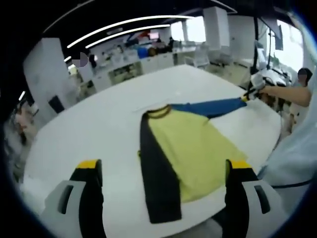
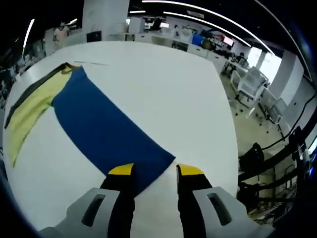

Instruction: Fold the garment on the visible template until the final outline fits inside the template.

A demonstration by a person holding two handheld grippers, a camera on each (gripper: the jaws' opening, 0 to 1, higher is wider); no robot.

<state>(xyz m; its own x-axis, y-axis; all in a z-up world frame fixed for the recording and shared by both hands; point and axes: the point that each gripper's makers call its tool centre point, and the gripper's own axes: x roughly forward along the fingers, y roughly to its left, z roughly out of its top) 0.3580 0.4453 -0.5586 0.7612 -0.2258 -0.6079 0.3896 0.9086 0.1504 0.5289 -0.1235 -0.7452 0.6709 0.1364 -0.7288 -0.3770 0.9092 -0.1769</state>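
The garment [image 1: 190, 148] lies flat on the white table [image 1: 99, 124]. Its body is yellow, with a black sleeve [image 1: 157, 173] folded down its left side and a dark collar at the far end. Its blue sleeve [image 1: 213, 106] stretches out to the right, where the right gripper [image 1: 251, 93] is at its cuff. My left gripper [image 1: 165, 168] hangs open and wide above the garment's near hem, touching nothing. In the right gripper view the blue sleeve [image 2: 104, 124] runs toward me and its cuff end lies between the parted jaws of the right gripper [image 2: 155, 171].
The table's edge [image 2: 225, 114] drops off to the right, with office chairs [image 2: 252, 84] and cables on the floor beyond. A person's arm [image 1: 285, 94] and light clothing [image 1: 297, 153] are at the right. Desks and shelves [image 1: 148, 62] line the far side.
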